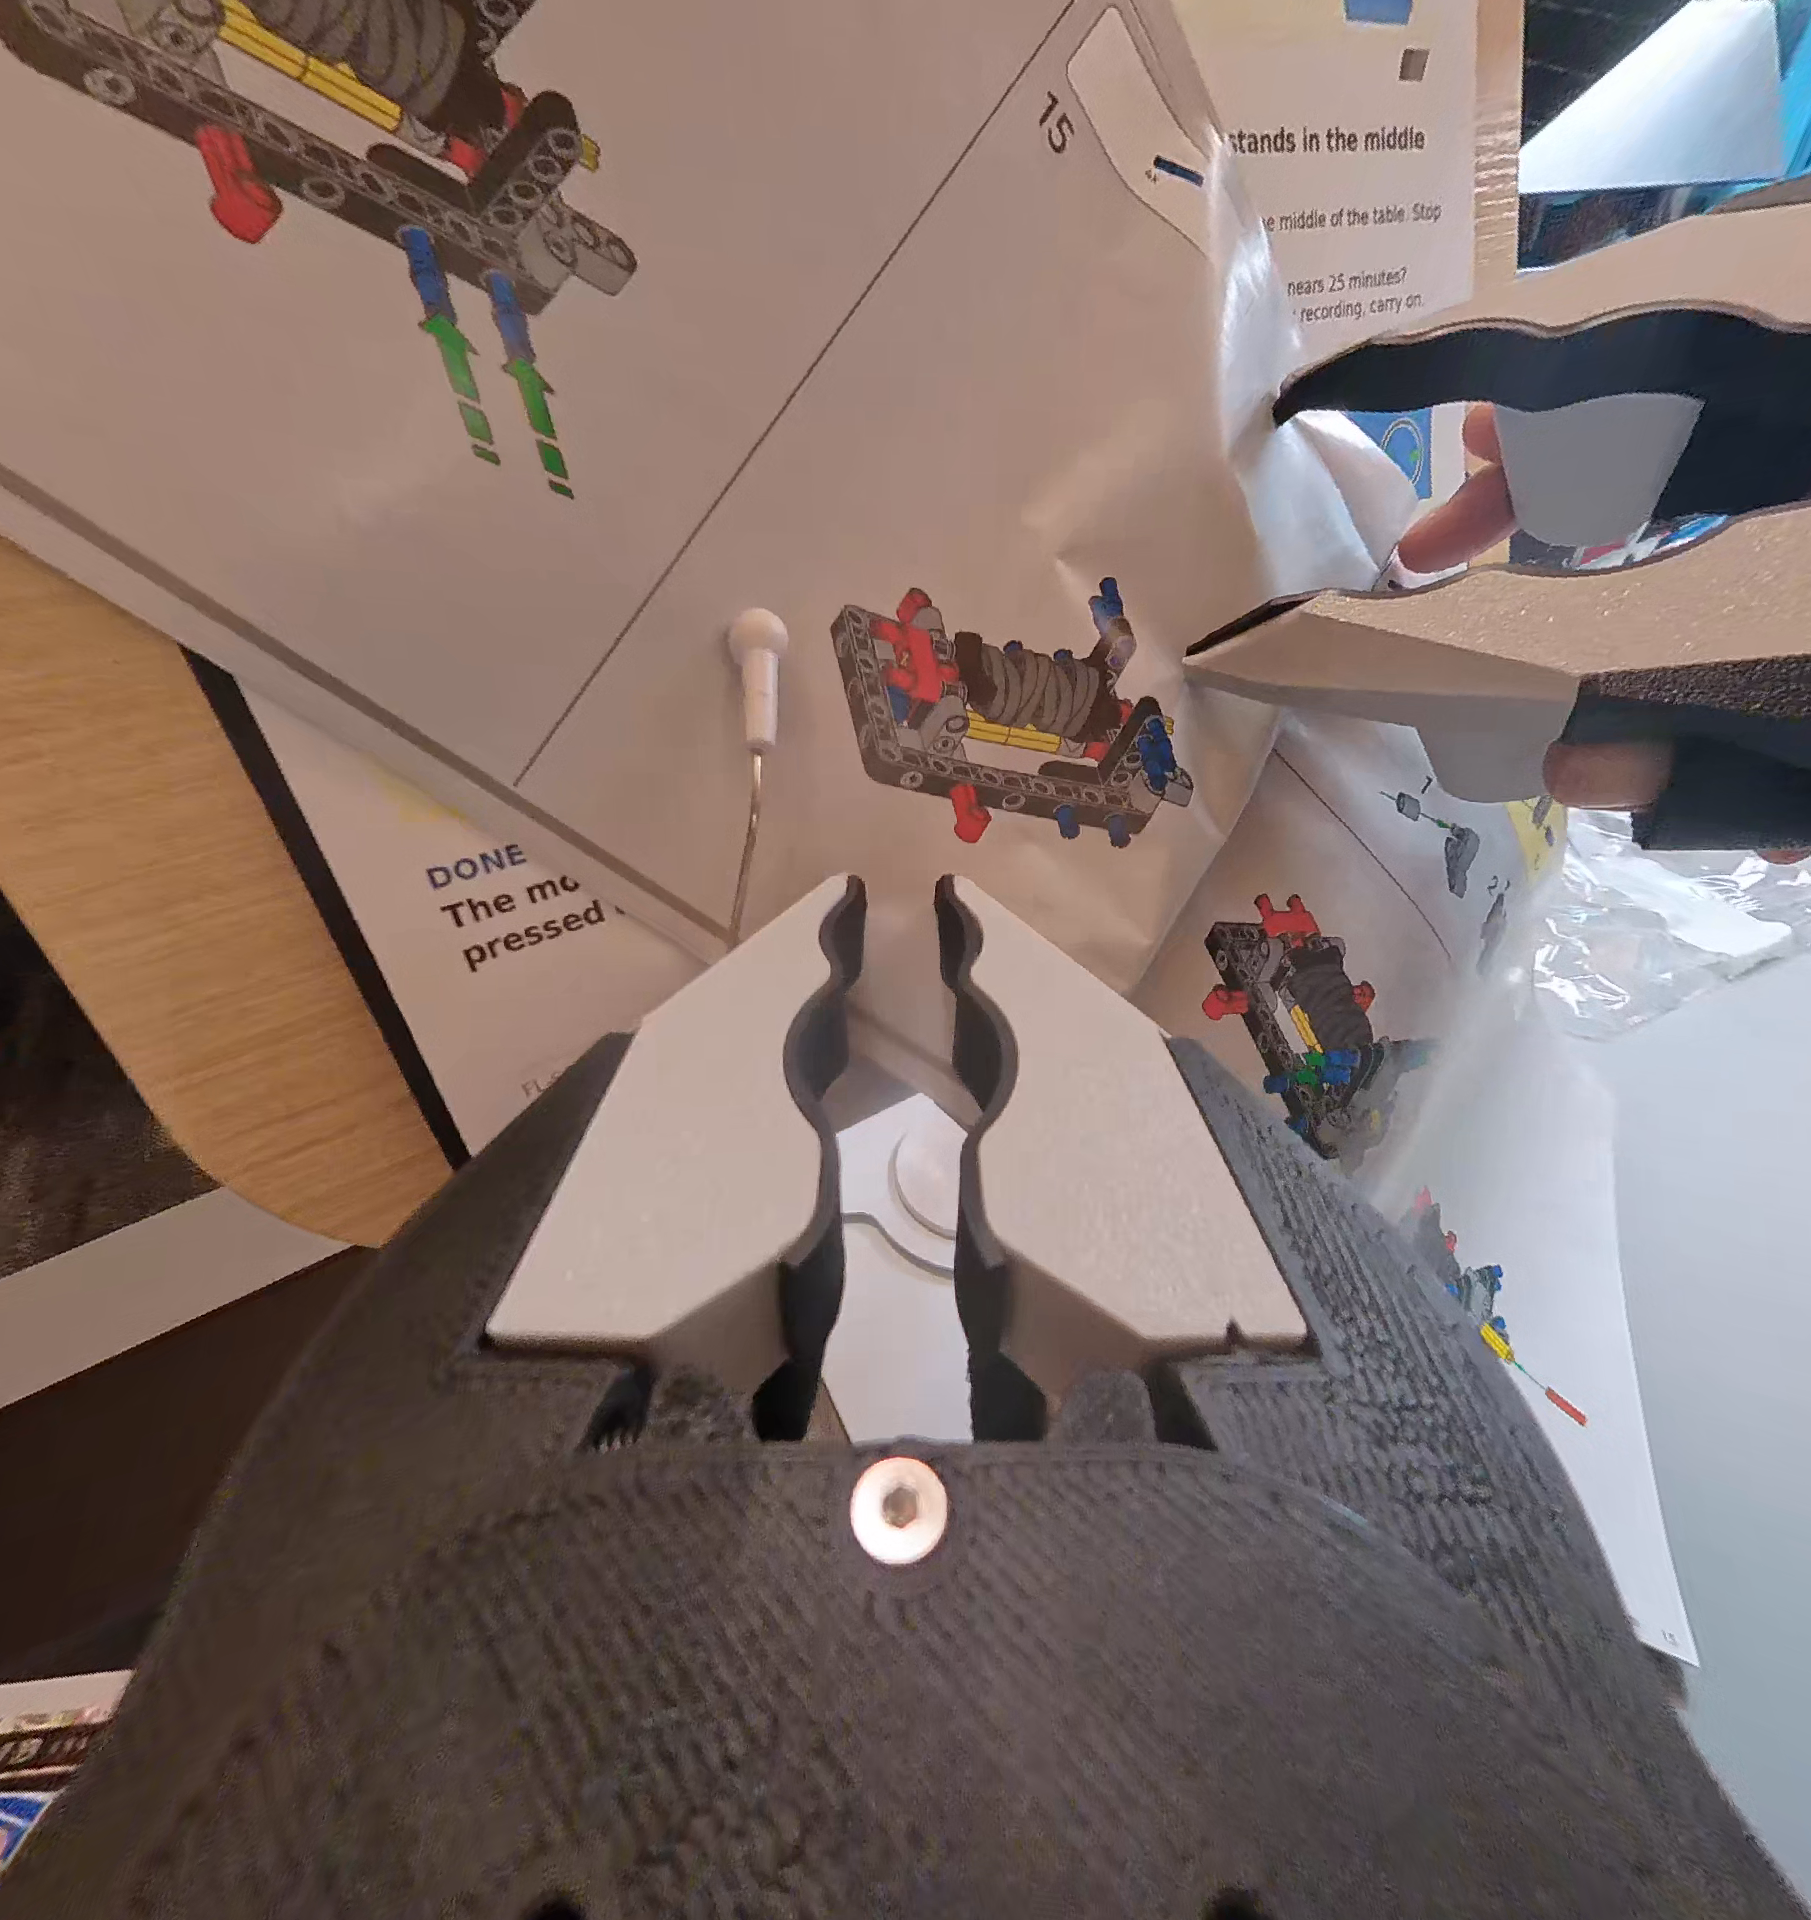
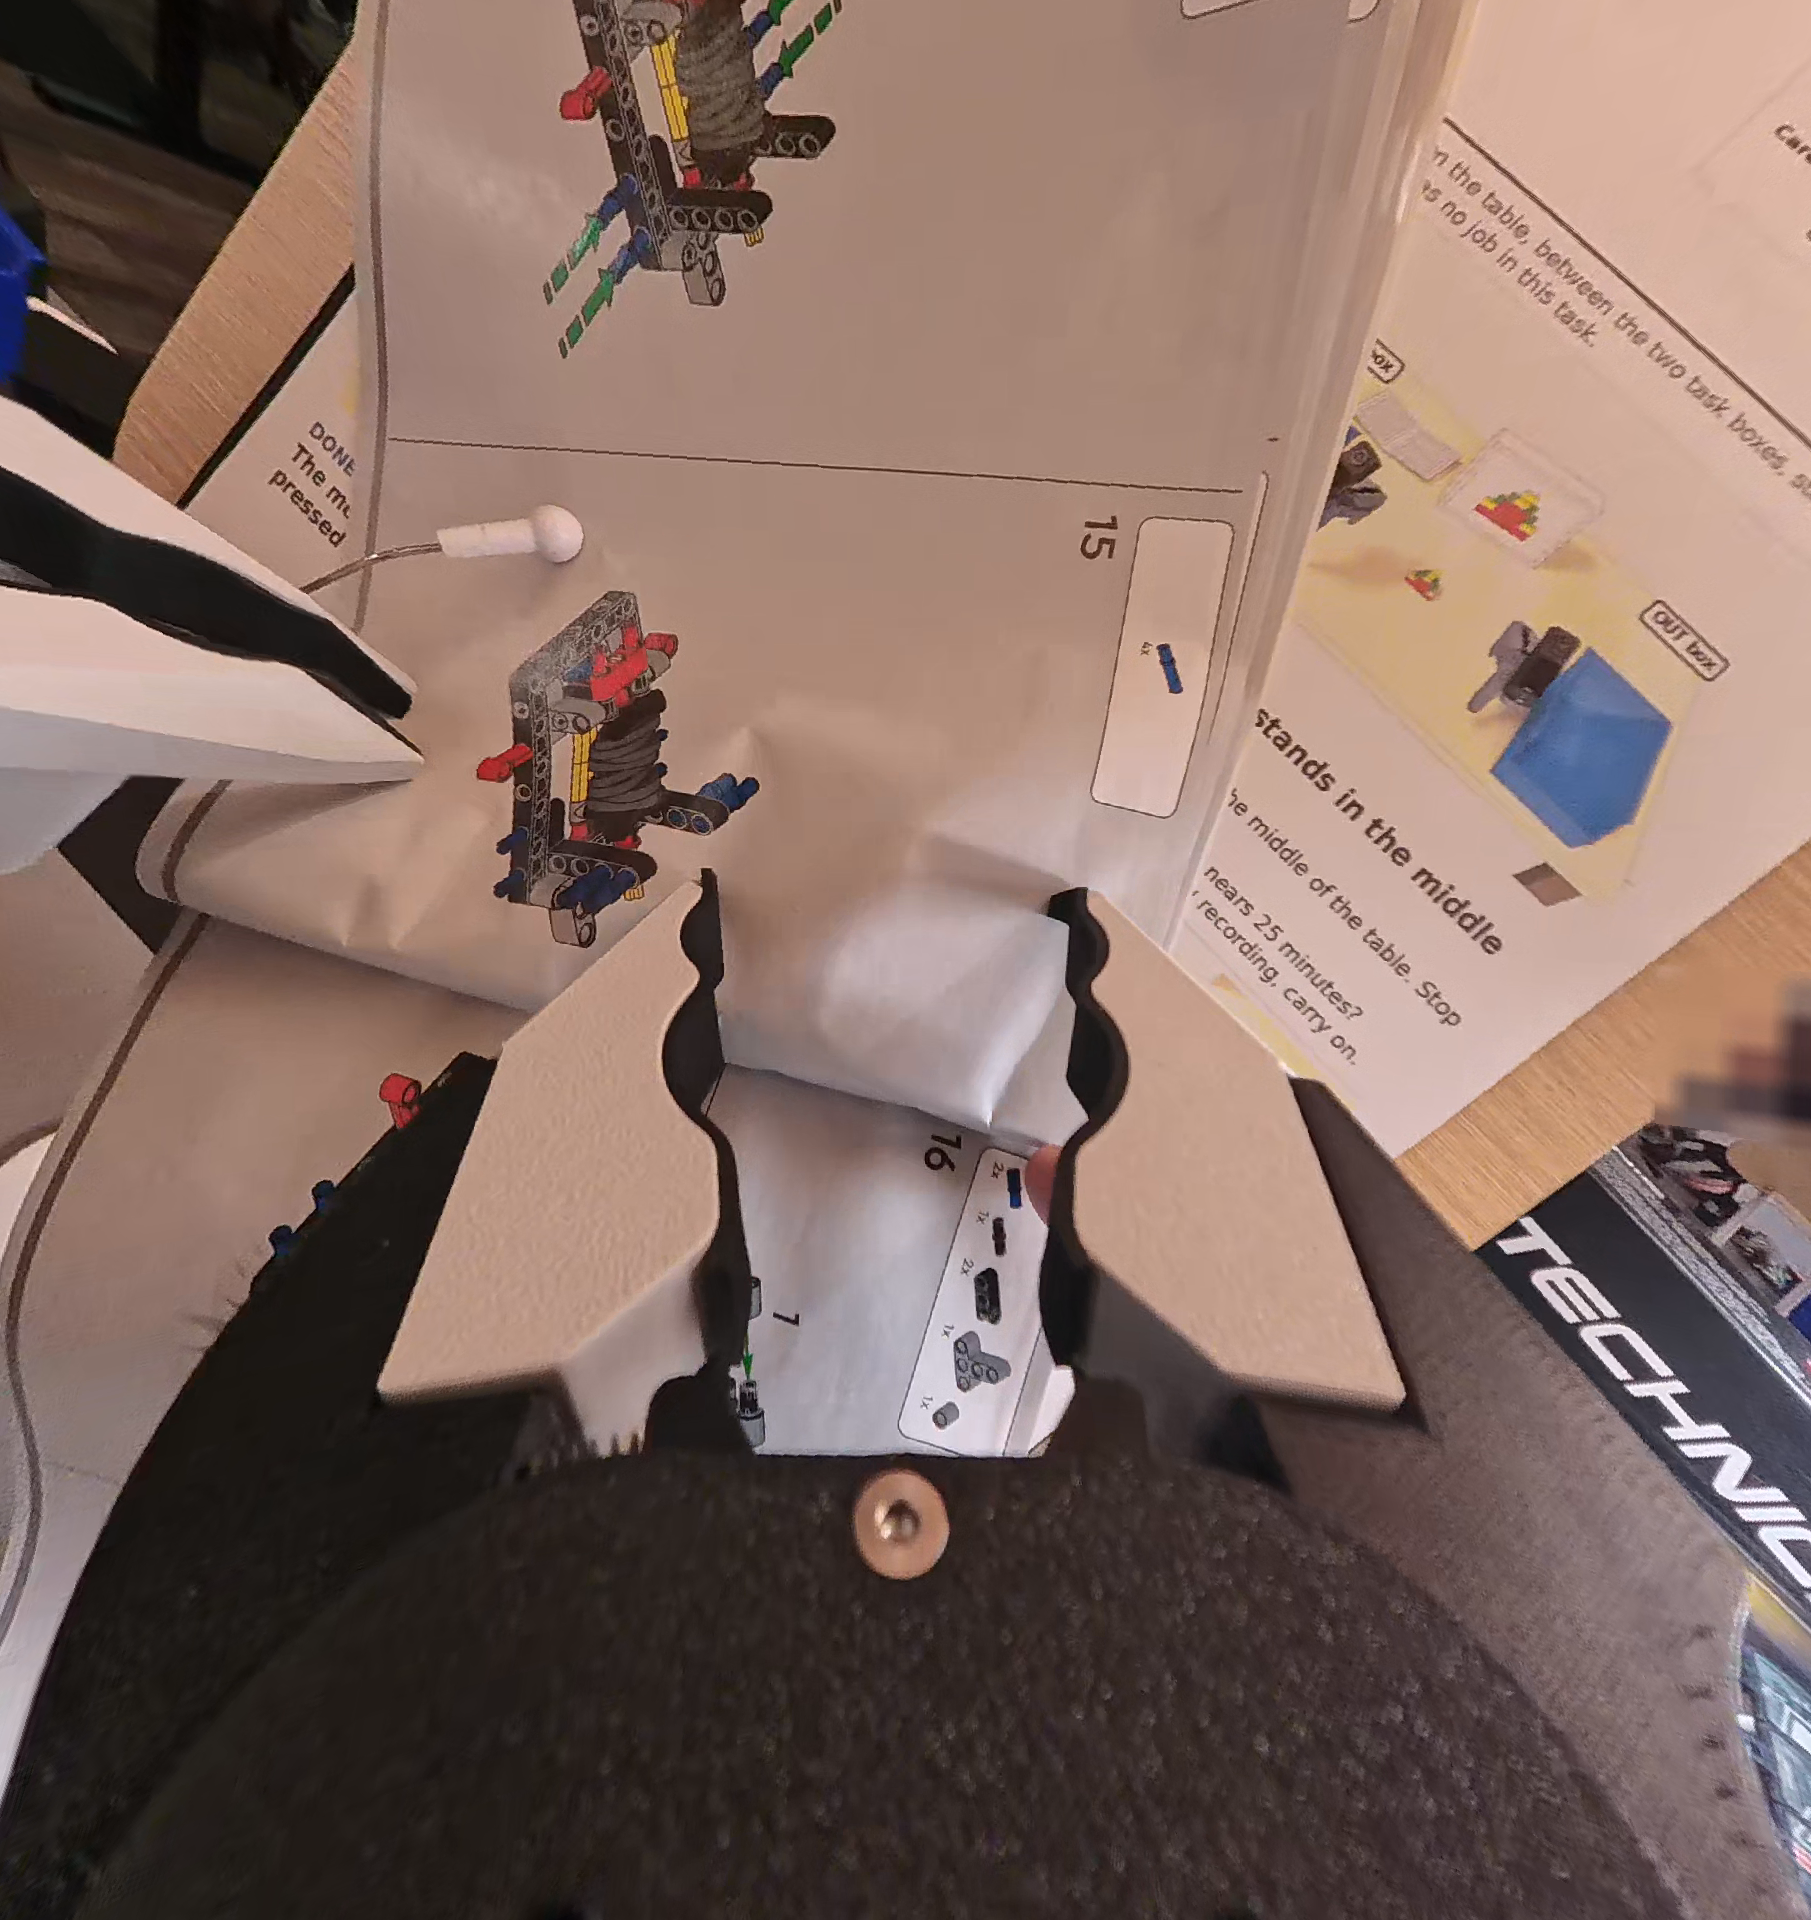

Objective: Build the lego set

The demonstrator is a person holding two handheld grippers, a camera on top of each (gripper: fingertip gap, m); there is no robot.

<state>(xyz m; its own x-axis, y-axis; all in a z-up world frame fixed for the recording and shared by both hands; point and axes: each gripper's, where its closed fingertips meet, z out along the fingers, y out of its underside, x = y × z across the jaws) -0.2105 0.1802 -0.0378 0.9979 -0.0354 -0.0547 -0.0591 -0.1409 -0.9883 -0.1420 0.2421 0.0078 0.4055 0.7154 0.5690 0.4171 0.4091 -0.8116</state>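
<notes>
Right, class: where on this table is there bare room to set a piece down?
Best: the pale surface bordered by the booklet edge and crinkled plastic bag. A thin wooden strip lies between printed sheet and box. Middle is crowded.

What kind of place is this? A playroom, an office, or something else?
Probably a workroom set up for recording a hands-on task, not a playroom. An instruction booklet for a brick model lies open on a wood-look table, printed instruction sheets lie beside it, and a small white microphone rests on the page.
</notes>
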